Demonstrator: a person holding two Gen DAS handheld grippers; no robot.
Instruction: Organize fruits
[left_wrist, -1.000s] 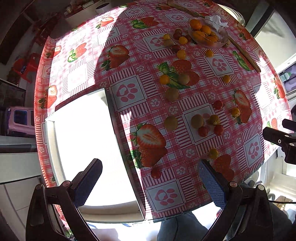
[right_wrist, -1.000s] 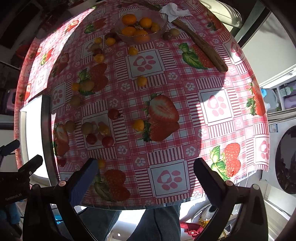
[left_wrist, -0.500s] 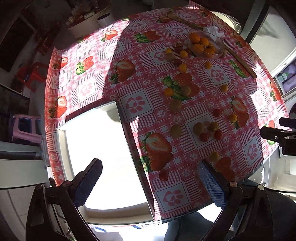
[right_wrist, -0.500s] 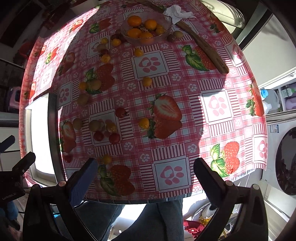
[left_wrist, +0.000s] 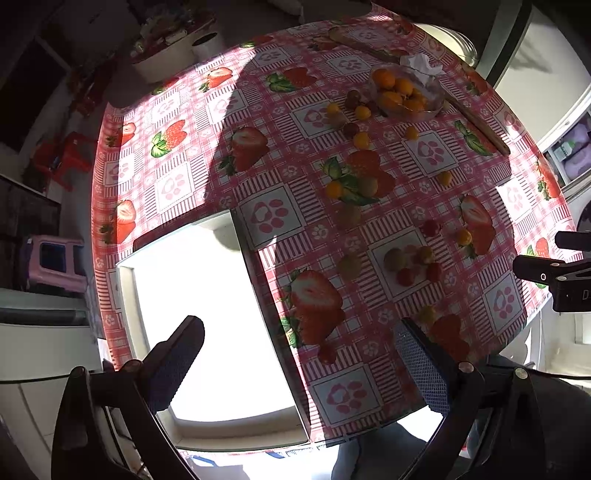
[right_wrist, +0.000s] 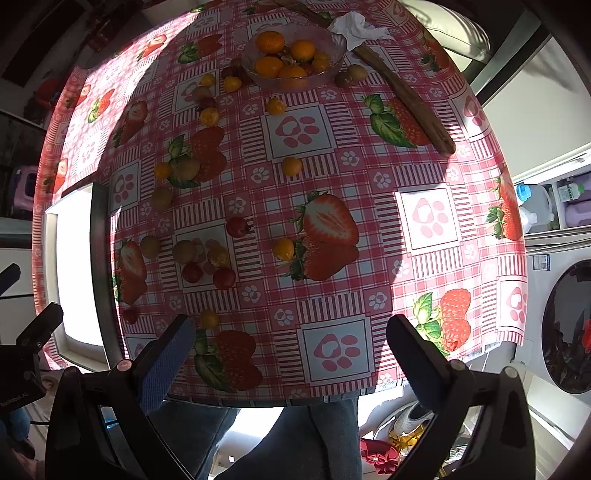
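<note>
Above the table's near edge, left gripper (left_wrist: 299, 354) & right gripper (right_wrist: 290, 347) both hover w/ fingers wide apart, holding nothing. Small fruits (right_wrist: 218, 256) lie scattered on the strawberry-print tablecloth (right_wrist: 428, 218); oranges sit in a glass bowl (right_wrist: 295, 83) at the far side; white tray (left_wrist: 207, 325) on the left.

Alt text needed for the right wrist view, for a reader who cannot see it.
The open right gripper hangs empty above the near edge of a strawberry-print tablecloth scattered with small orange, red and green-brown fruits. A glass bowl of oranges sits at the far side, a white tray at the left.
</note>
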